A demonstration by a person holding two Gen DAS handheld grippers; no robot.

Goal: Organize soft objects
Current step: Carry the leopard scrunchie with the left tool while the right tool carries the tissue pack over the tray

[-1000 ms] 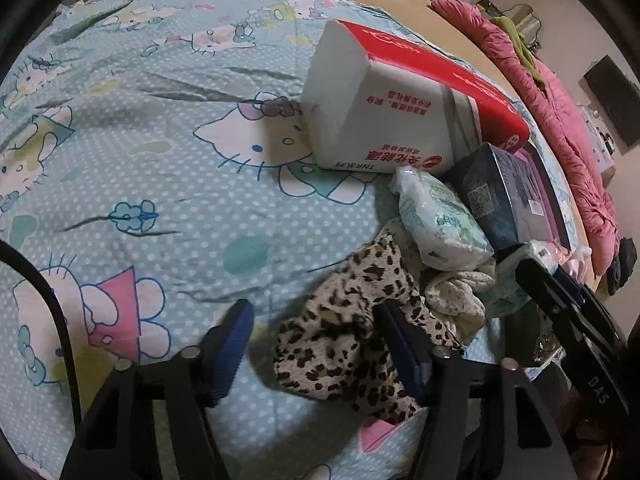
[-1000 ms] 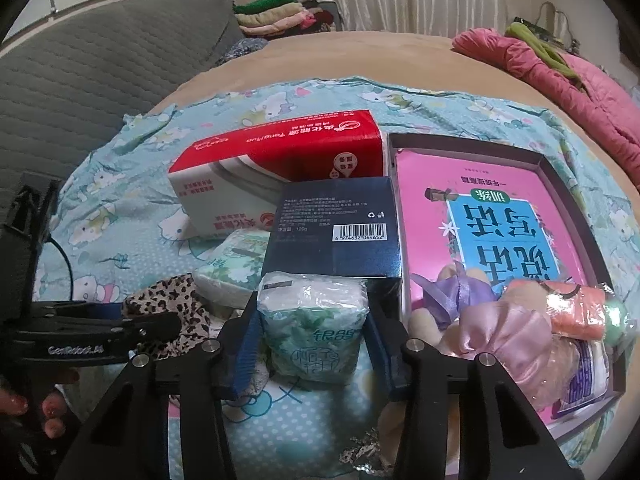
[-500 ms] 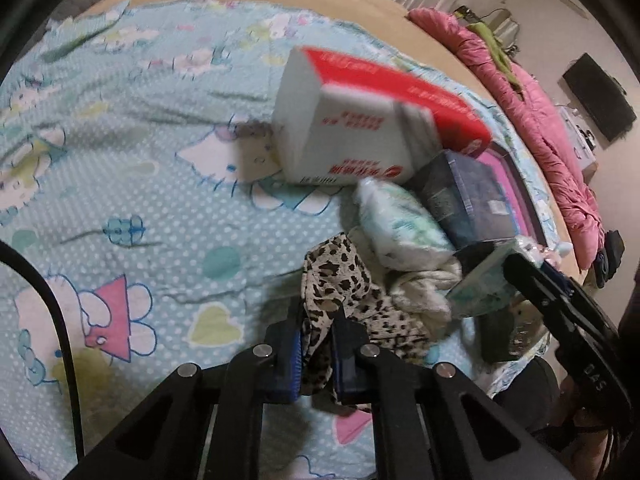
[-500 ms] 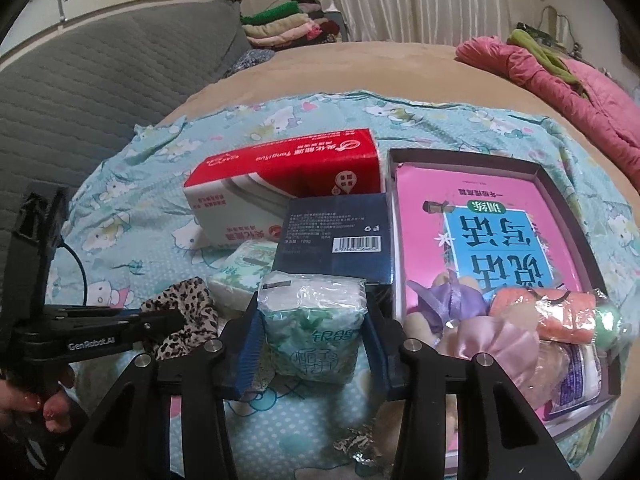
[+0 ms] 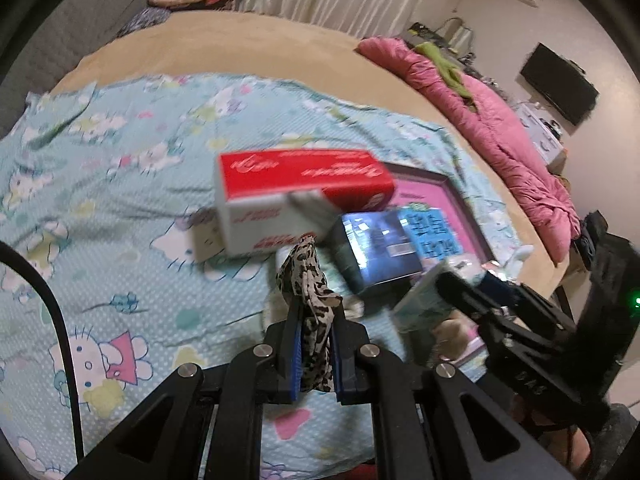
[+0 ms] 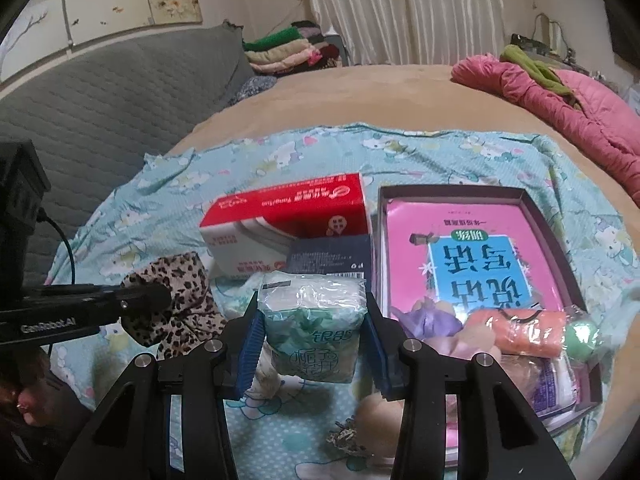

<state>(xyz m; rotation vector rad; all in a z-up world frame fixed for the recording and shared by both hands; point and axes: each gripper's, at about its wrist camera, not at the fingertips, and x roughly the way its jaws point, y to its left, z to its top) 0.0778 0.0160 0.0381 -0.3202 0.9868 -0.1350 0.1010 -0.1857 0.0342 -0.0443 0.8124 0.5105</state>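
My left gripper (image 5: 314, 316) is shut on a leopard-print cloth (image 5: 310, 300) and holds it up off the bed; the cloth also shows in the right wrist view (image 6: 176, 300) hanging from the left gripper (image 6: 148, 300). My right gripper (image 6: 312, 336) is shut on a green-and-white soft tissue pack (image 6: 314, 332), held above the bedsheet; it shows in the left wrist view (image 5: 420, 300) too. A dark tray (image 6: 568, 248) at right holds a pink book, a purple scrunchie (image 6: 424, 316) and an orange wrapped roll (image 6: 528, 332).
A red-and-white tissue box (image 6: 288, 220) and a dark blue box (image 6: 330, 258) lie on the Hello Kitty sheet (image 6: 440, 156) left of the tray. A pink quilt (image 6: 560, 100) lies at the far right. A grey headboard (image 6: 100, 92) stands at left.
My left gripper closed on the leopard cloth and lifted it off the bed. My right gripper rose slightly, still holding the tissue pack.
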